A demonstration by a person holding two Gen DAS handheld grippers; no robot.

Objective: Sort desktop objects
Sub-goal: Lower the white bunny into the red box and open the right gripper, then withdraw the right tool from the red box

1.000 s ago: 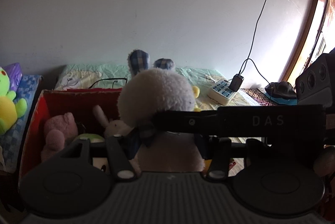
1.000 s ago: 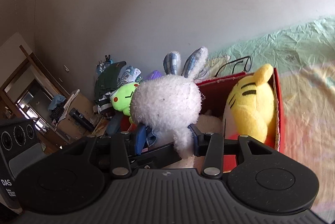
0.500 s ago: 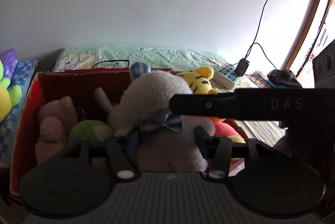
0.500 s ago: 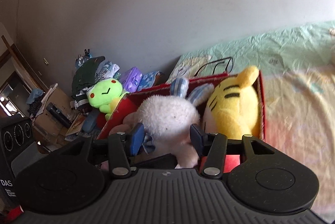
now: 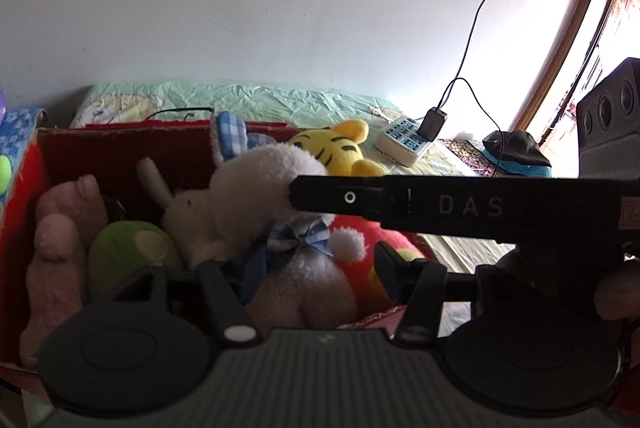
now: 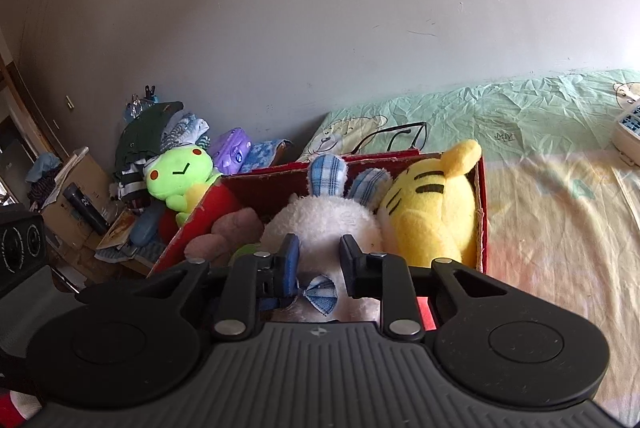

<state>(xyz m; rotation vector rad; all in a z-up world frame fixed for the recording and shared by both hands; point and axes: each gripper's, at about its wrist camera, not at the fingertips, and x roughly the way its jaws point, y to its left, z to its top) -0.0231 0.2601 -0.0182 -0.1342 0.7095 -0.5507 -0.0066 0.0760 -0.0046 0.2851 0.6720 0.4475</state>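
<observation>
A white plush rabbit [image 5: 256, 196] with blue checked ears and a bow lies in the red cardboard box [image 5: 112, 148], beside a yellow tiger plush [image 5: 332, 152], a pink plush [image 5: 60, 228] and a green plush [image 5: 128, 252]. My left gripper [image 5: 312, 268] is open, its fingers spread either side of the rabbit's body. My right gripper [image 6: 320, 256] is narrowly closed on the rabbit [image 6: 324, 216] at its neck, above the box [image 6: 480, 212]. The right gripper's black bar crosses the left wrist view [image 5: 440, 206].
The box sits on a green and yellow bedsheet [image 6: 560, 196] by the wall. A power strip [image 5: 404, 144] with a charger and cable lies to the right. A lime-green plush [image 6: 180, 172], a purple item and clutter are left of the box.
The rabbit has been lowered from above the box down into it, next to the tiger. The left gripper's fingers have spread wider apart. The right gripper has stayed closed on the rabbit.
</observation>
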